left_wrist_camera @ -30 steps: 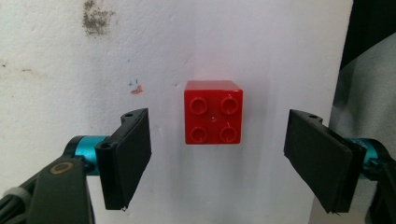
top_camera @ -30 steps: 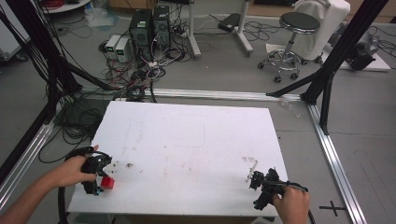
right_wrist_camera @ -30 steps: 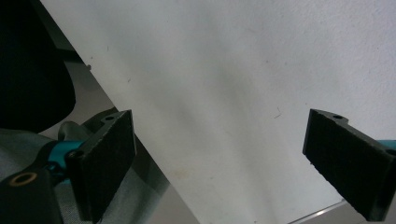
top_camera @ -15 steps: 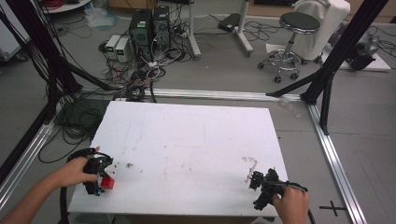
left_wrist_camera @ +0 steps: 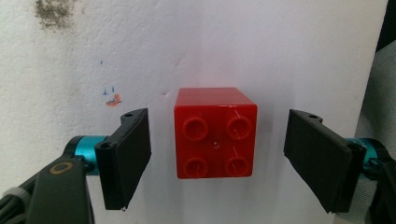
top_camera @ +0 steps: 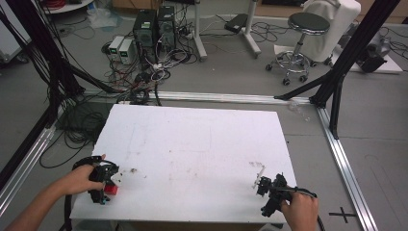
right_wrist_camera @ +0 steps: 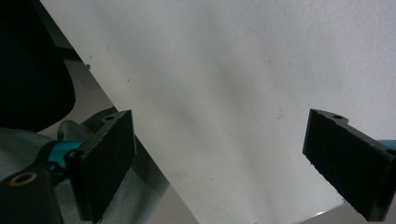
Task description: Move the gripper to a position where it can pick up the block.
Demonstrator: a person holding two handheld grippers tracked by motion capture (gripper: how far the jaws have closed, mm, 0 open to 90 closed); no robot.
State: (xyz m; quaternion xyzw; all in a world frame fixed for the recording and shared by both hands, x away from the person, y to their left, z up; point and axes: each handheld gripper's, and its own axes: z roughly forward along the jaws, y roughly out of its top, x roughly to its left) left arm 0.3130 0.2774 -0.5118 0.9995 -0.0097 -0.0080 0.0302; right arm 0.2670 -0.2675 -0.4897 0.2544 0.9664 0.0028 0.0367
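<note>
A white bench (top_camera: 202, 144), matte and lightly scuffed, carries everything. The left tongs (left_wrist_camera: 217, 161) are spread wide at its near left corner, flat black pads (left_wrist_camera: 133, 156) clear of a red block (left_wrist_camera: 215, 133) lying between them on the bench, with a gap on each side. The block is glossy, square and has four round studs on top. The right tongs (right_wrist_camera: 224, 163) gape wide over the bare near right edge, holding nothing.

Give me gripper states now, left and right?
Left gripper: open, jaws either side of the red brick, not touching.
Right gripper: open, holding nothing, above the white table.
</note>
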